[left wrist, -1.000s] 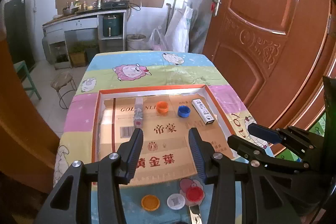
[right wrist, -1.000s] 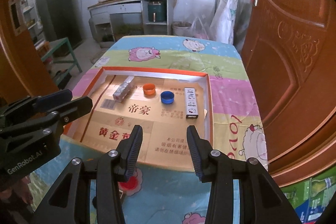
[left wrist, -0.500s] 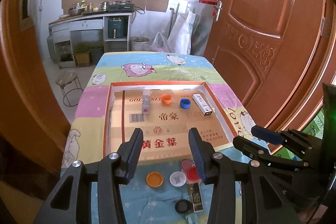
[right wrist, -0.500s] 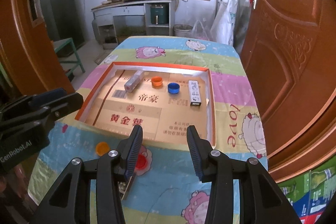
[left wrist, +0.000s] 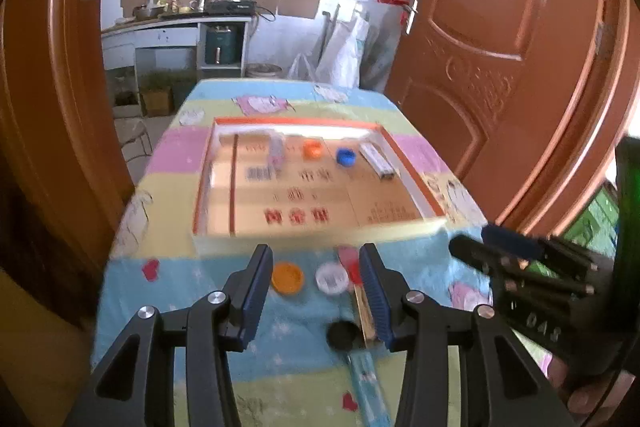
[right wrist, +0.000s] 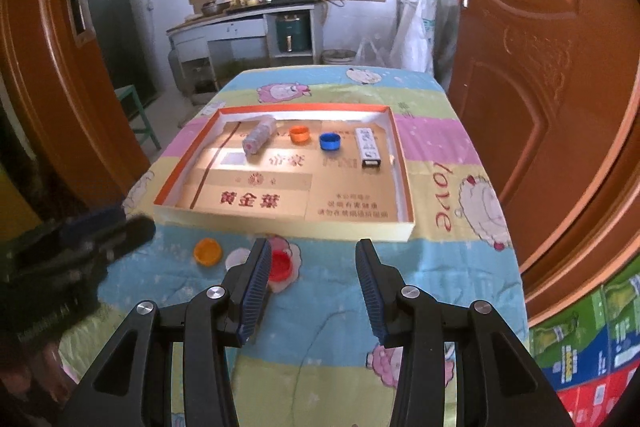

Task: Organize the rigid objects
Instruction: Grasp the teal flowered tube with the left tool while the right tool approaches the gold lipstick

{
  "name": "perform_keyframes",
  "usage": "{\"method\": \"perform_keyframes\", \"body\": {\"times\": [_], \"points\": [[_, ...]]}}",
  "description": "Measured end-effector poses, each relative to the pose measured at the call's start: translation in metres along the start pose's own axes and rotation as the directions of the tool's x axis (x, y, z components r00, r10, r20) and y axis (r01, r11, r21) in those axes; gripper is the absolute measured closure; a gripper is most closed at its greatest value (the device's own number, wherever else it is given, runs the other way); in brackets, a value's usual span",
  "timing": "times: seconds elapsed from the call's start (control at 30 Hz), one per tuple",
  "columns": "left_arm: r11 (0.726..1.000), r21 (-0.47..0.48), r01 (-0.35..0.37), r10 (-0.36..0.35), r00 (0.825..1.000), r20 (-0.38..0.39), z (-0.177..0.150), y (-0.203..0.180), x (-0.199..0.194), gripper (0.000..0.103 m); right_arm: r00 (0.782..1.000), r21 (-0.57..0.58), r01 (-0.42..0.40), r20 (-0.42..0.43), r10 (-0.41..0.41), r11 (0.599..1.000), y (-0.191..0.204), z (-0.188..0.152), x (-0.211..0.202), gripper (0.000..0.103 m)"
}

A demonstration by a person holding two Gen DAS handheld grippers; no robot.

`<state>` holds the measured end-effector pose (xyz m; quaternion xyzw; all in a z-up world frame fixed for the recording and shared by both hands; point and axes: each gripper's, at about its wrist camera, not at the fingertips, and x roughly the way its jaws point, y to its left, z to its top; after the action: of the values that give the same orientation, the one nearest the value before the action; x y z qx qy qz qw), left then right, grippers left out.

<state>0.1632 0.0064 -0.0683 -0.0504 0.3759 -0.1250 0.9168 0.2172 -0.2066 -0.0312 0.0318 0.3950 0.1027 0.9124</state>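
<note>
table (right wrist: 460, 155): cartoon cloth under everything
tray (right wrist: 402, 163): holds four sorted pieces at its far end
loose caps: orange cap (left wrist: 287, 277), white cap (left wrist: 332, 277) lie near me, outside the tray
my left gripper (left wrist: 316, 291): jaws apart, empty, over the caps
my right gripper (right wrist: 314, 289): jaws apart, empty
step: between picks, I judge
next: drop onto one cap, close squarely

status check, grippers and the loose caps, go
Left gripper and right gripper both open, empty. Orange cap, white cap, red cap loose, outside tray. Nothing blocking.
</note>
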Motion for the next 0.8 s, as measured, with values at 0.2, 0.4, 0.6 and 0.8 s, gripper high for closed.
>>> {"method": "perform_keyframes", "body": {"times": [0.2, 0.4, 0.6, 0.8], "points": [[0.999, 0.032, 0.017, -0.015, 0.998, -0.058, -0.054, -0.021, 0.012, 0.058, 1.000, 0.035, 0.027, 0.004, -0.028, 0.999, -0.004, -0.022, -0.004, 0.058], [0.996, 0.085, 0.003, 0.006, 0.994, -0.105, -0.091, -0.040, 0.025, 0.058, 0.999, 0.051, 0.036, -0.011, -0.036, 0.998, -0.007, -0.036, -0.006, 0.058], [0.994, 0.105, -0.035, 0.048, 0.991, -0.126, -0.107, -0.043, 0.035, 0.058, 0.999, 0.061, 0.046, -0.018, -0.045, 0.997, -0.009, -0.044, -0.009, 0.058], [0.992, 0.125, -0.020, 0.032, 0.994, -0.102, -0.113, -0.041, 0.033, 0.077, 0.998, 0.069, 0.048, -0.033, -0.046, 0.996, -0.012, -0.052, -0.007, 0.058]]}}
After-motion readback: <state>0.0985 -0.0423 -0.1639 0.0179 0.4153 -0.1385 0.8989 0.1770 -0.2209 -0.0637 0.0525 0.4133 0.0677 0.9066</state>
